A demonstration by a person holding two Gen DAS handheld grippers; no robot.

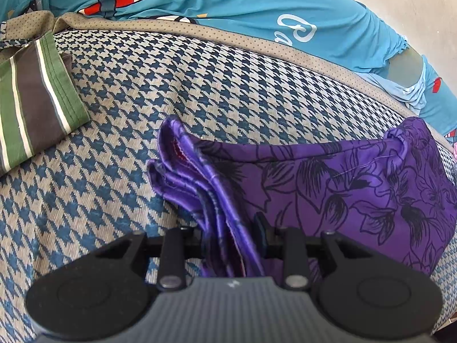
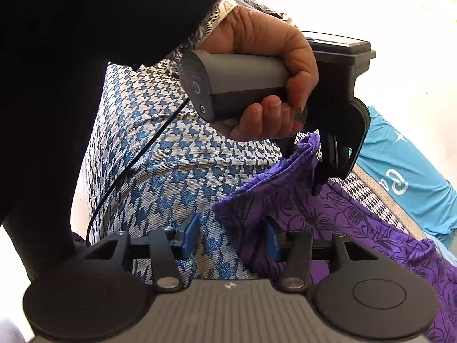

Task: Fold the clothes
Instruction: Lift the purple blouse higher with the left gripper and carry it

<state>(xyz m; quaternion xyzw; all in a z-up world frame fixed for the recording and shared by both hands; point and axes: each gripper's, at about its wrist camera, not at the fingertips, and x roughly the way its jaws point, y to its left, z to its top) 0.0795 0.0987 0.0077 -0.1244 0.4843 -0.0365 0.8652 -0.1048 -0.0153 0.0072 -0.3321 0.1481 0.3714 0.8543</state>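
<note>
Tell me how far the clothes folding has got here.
Done: a striped garment lies folded on the houndstooth cushion. In hand: the left gripper clamps the purple floral garment by its layered edge; the right gripper is open. Left: the blue printed garment, unfolded.

Right gripper [image 2: 231, 240] is showing blue pads, black linkages with silver screws, ribbed grey body. Person is wearing a black sleeve [image 2: 85, 23] over patterned cuff; thin black cable [image 2: 137, 154] trailing.

Left tool [image 1: 231, 245] clamped, right tool [image 2: 231, 237] agape
</note>
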